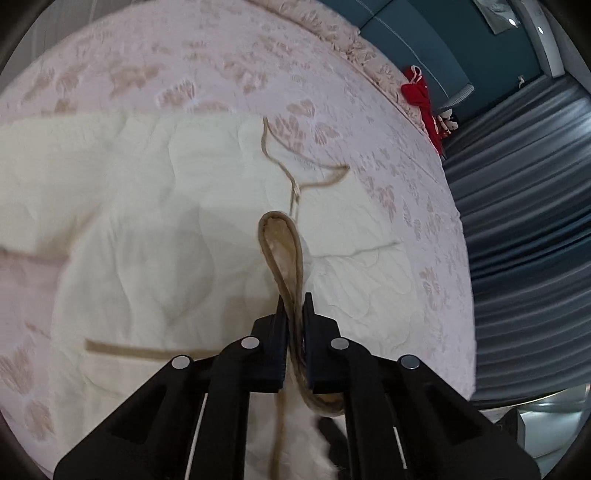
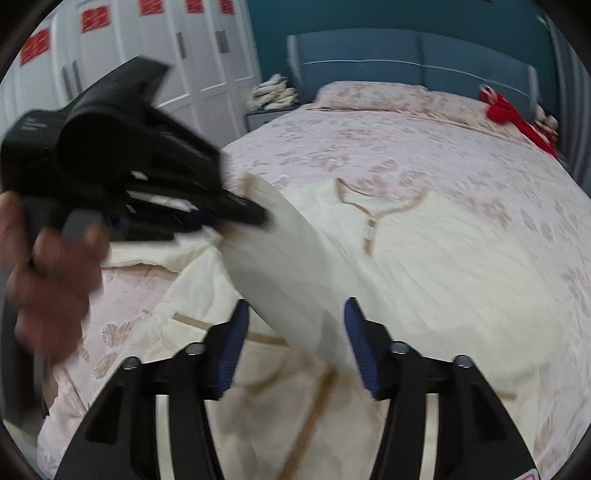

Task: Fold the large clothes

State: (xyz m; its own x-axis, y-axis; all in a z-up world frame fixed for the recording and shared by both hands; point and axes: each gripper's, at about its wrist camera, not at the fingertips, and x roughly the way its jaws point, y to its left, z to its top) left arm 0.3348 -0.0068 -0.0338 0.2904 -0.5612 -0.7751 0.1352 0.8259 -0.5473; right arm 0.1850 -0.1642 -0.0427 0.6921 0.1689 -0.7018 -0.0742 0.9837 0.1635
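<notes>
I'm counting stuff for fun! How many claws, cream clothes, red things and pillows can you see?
Claws: 2, the left claw and the right claw
Cream garment: 1
Red thing: 1
Pillow: 1
Total: 5

A cream quilted garment (image 2: 443,266) is seen, edged all round in tan trim (image 1: 282,254); a faint leaf-shaped stitch pattern is picked out across the cream. The bedspread (image 1: 147,62) underneath is done in pale pink with a dusty-rose butterfly-ish motif repeated all over, and the pillow (image 2: 369,94) is matched to it. The headboard (image 2: 406,62) is coloured slate blue against a teal wall (image 2: 369,14). A bright red item (image 2: 513,114) is spotted near the headboard. The wardrobe doors (image 2: 147,55) are kept white, with red patches stuck near the top. Both tools are moulded in black, and the right gripper (image 2: 295,350) is fitted with blue pads (image 2: 232,350).
</notes>
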